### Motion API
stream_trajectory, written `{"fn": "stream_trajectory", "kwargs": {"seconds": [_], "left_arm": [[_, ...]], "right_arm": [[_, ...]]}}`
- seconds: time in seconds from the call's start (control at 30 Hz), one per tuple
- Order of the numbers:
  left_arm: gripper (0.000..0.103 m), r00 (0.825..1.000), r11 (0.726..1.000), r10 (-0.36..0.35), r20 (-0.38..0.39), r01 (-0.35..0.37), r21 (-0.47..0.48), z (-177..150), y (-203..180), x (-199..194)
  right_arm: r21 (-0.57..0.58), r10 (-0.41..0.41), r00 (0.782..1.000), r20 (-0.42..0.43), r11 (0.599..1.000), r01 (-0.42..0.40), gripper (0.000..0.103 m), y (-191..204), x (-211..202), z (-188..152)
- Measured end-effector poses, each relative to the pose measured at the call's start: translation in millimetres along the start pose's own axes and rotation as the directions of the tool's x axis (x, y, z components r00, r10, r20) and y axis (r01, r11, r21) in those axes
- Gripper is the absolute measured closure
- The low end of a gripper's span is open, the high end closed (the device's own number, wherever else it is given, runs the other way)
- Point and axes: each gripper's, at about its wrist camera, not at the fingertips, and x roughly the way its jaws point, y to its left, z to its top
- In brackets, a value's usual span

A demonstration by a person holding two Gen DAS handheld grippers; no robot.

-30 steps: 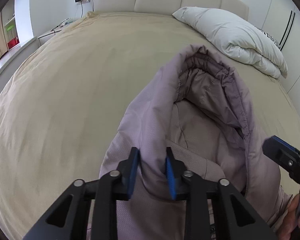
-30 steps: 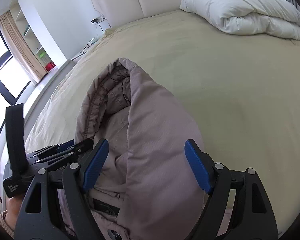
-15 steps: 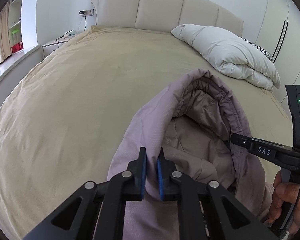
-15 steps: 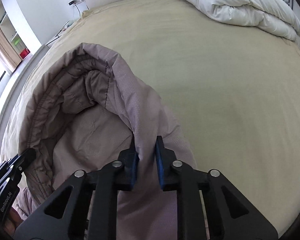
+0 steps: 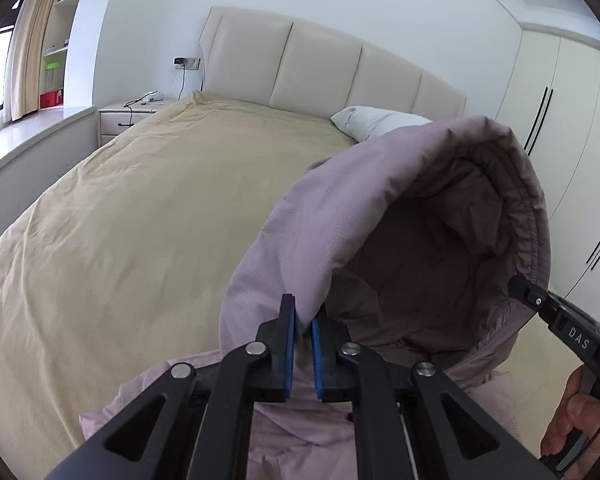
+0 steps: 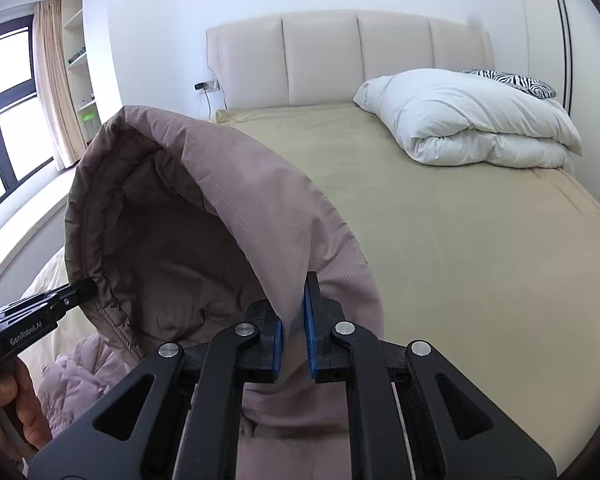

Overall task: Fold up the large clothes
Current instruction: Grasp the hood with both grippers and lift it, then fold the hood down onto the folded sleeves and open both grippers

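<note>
Holding the jacket (image 5: 340, 216) up by its hood with both grippers, and we've got it lifted off the bed (image 5: 140, 208), near the foot edge. The left gripper (image 5: 303, 354) is clamped tight on the hood's fabric, which is squeezed between the blue pads (image 5: 289, 356) and bulges out above them. Same on the other side: the right gripper (image 6: 292, 350) is pinched down on the opposite side of the hood, with a fold of cloth wedged between its pads (image 6: 309, 344).

From each wrist view we can see the hood's opening gaping between the two grippers, dark lining (image 6: 172, 264) facing us, with the gathered rim (image 5: 534, 216) arching over the top. The rest of the jacket hangs below the jaws and bunches at the bed's near edge.

In the left view the right gripper's tip (image 5: 524, 292) sits at the hood's far rim, and a hand (image 5: 576, 416) shows at the lower right. In the right view the left gripper (image 6: 80, 292) touches the rim too, with a hand (image 6: 16, 404) underneath.

A white duvet (image 6: 472, 120) sits folded at the head corner of the bed, well apart from the jacket.
</note>
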Motion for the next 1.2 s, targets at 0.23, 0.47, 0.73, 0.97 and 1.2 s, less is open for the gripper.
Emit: {"fn": "stream_trajectory", "kwargs": {"seconds": [0.23, 0.47, 0.73, 0.97, 1.2], "left_arm": [[0.096, 0.999, 0.996, -0.040, -0.016, 0.039, -0.080, -57.5, 13.3, -61.3], [0.098, 0.991, 0.972, -0.047, -0.125, 0.016, -0.236, -124.5, 41.6, -80.0], [0.098, 0.996, 0.955, -0.022, -0.085, -0.004, -0.298, -142.0, 54.8, -126.8], [0.071, 0.998, 0.993, -0.064, 0.007, 0.065, -0.102, -76.8, 3.8, -135.5], [0.067, 0.998, 0.996, -0.046, -0.051, 0.049, 0.069, -40.3, -43.1, -77.9]], "right_arm": [[0.096, 0.075, 0.997, -0.004, 0.993, -0.074, 0.094, -30.2, -78.2, -66.2], [0.295, 0.105, 0.992, -0.075, 0.952, -0.079, 0.094, -69.8, -103.0, -147.9], [0.384, 0.122, 0.990, -0.066, 0.919, -0.088, 0.094, -104.3, -131.0, -183.7], [0.250, 0.184, 0.983, 0.013, 0.951, -0.181, 0.083, -65.4, -144.3, -130.0], [0.287, 0.279, 0.959, 0.045, 0.916, -0.280, 0.017, -31.9, -124.0, -89.3]]}}
